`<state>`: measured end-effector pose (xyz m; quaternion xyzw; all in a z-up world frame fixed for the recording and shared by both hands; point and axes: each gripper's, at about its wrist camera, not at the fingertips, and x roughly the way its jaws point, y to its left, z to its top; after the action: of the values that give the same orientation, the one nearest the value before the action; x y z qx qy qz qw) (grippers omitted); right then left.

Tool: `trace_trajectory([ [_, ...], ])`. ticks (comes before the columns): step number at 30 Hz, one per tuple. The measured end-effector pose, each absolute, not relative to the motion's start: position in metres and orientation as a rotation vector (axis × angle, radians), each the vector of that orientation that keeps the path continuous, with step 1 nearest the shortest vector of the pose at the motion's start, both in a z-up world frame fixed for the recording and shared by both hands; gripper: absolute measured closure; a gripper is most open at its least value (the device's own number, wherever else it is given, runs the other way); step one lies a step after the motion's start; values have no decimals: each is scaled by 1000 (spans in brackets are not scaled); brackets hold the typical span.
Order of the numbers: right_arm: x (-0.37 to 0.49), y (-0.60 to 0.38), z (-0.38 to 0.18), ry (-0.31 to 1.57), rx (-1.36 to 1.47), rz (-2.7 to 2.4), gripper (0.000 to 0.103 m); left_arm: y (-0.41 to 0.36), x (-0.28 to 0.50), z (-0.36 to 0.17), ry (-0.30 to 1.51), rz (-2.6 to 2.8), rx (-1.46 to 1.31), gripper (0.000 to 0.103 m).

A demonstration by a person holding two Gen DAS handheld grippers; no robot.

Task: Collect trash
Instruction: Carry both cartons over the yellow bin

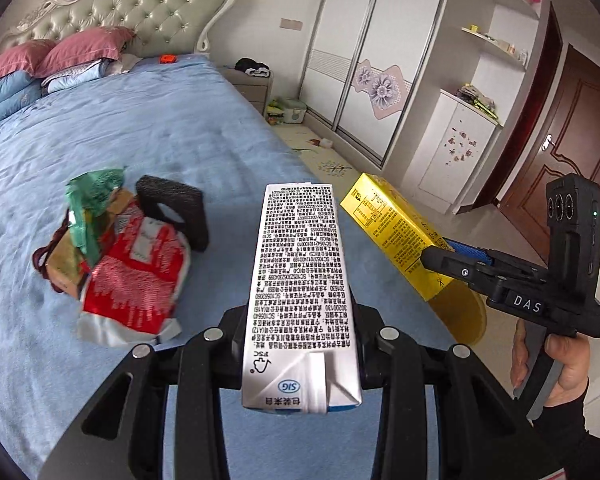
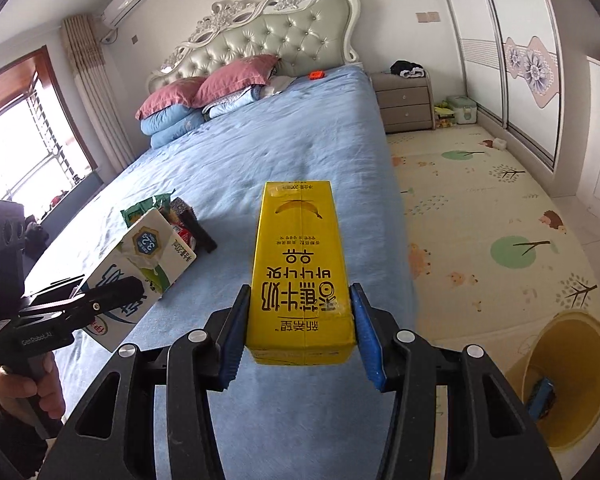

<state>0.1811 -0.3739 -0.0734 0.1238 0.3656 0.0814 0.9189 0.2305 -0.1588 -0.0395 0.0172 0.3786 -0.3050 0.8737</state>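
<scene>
The left tool (image 1: 300,344) grips a white carton (image 1: 300,280); the right tool (image 2: 300,332) clamps a yellow carton (image 2: 300,264) above the bed (image 2: 260,152).

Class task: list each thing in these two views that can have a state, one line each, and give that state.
White carton: held off the bed in the left tongs.
Yellow carton: held in the right tongs.
Yellow bin: on the floor, open, a blue item inside.
Wrapper pile: lying on the bed, not collected.
Wardrobe: doors shut.
Brown door: shut.
</scene>
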Motion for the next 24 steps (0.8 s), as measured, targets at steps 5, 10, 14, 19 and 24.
trace_trajectory([
  [5, 149, -427, -69, 724, 253, 53, 56, -219, 224, -45, 806, -692, 73, 66],
  [10, 116, -487, -79, 709, 310, -54, 56, -286, 222, -58, 854, -769, 133, 66],
  [14, 90, -536, -89, 697, 368, -141, 56, -343, 216, -69, 888, -842, 190, 66],
  [19, 64, -586, -99, 696, 408, -251, 56, -407, 213, -87, 959, -918, 227, 66],
  [24, 37, -622, -116, 720, 429, -351, 56, -470, 211, -110, 1032, -994, 271, 66],
])
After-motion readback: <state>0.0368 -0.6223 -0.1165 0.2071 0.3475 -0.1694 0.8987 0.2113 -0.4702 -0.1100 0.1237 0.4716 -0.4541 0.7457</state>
